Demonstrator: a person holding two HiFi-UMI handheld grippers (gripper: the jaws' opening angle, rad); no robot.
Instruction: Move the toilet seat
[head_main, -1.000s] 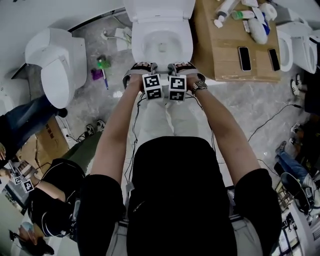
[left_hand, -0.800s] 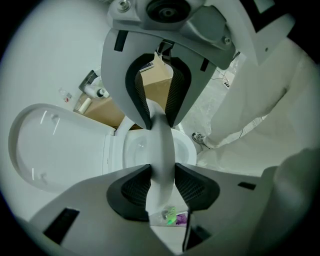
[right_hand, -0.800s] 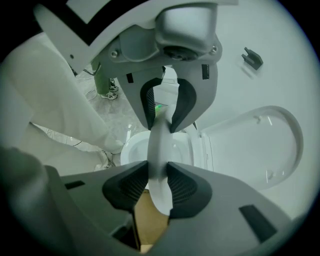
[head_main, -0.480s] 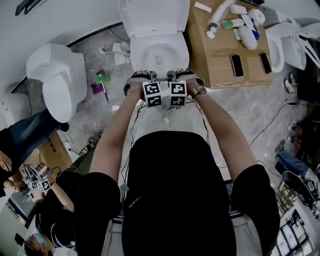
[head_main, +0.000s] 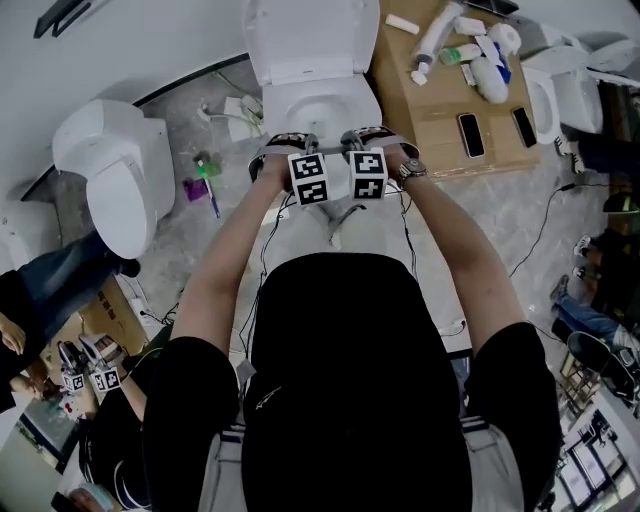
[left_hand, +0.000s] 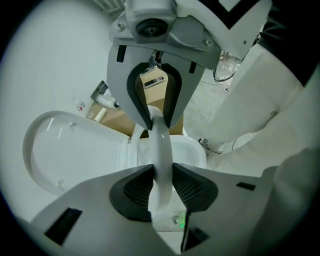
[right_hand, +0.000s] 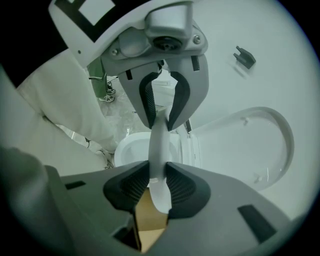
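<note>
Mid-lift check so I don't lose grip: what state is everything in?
White plastic toilet seat: front rim clamped by both grippers, raised off the bowl.
White toilet lid: up, open.
Left gripper: shut on the seat, jaws have just been closing.
Right gripper: shut on the seat, jaws have just been closing.
White toilet at left: lid down.

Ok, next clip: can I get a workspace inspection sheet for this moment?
Surface: grey marble floor.
Job's things: toilet seat held clear of the bowl; lid up.
Clutter: bottles and two phones on a cardboard box; green and purple items on floor.
Grippers: left hand-held gripper and right hand-held gripper clamp the seat rim; jaws have just been closing.
Cables: one cable trails across the floor.
Surroundings: second toilet at left; other people at lower left.
</note>
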